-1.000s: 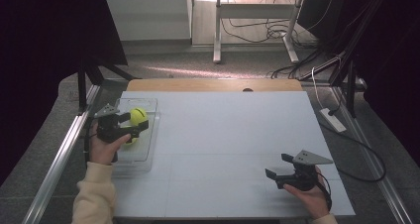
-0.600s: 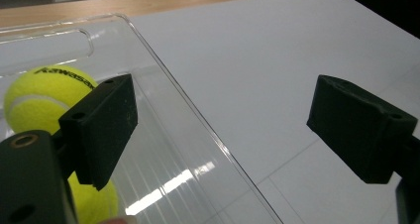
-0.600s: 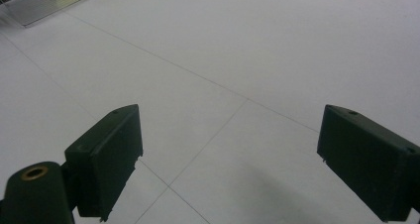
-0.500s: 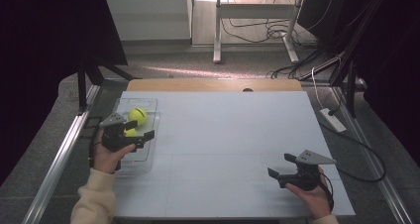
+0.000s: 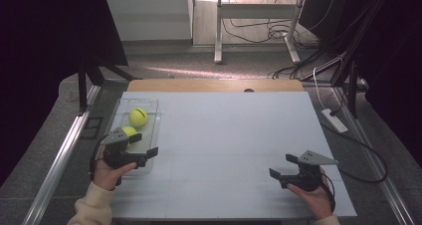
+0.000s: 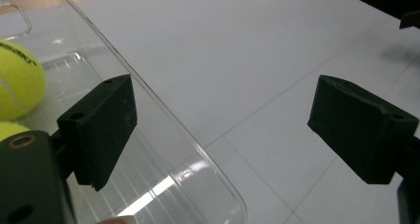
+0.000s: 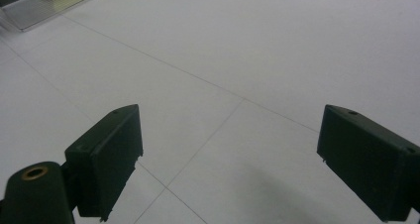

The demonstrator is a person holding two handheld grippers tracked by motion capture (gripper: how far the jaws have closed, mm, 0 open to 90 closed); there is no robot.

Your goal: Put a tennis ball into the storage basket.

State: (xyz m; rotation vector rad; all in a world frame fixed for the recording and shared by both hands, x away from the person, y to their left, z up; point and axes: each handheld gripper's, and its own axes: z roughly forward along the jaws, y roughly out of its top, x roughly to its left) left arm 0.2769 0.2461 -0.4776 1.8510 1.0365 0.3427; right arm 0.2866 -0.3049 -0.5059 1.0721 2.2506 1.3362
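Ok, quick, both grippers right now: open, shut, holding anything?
Left gripper: open, nothing held, over the clear tray edge.
Right gripper: open, nothing held, above the table.

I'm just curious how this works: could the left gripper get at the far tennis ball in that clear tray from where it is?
Probably yes. The left gripper hangs open over the tray, and the far ball lies uncovered, though the nearer ball sits partly between them.

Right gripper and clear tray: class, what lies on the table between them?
Nothing. In the high view, bare white table stretches from the right gripper to the clear tray; the right gripper view shows the same bare surface.
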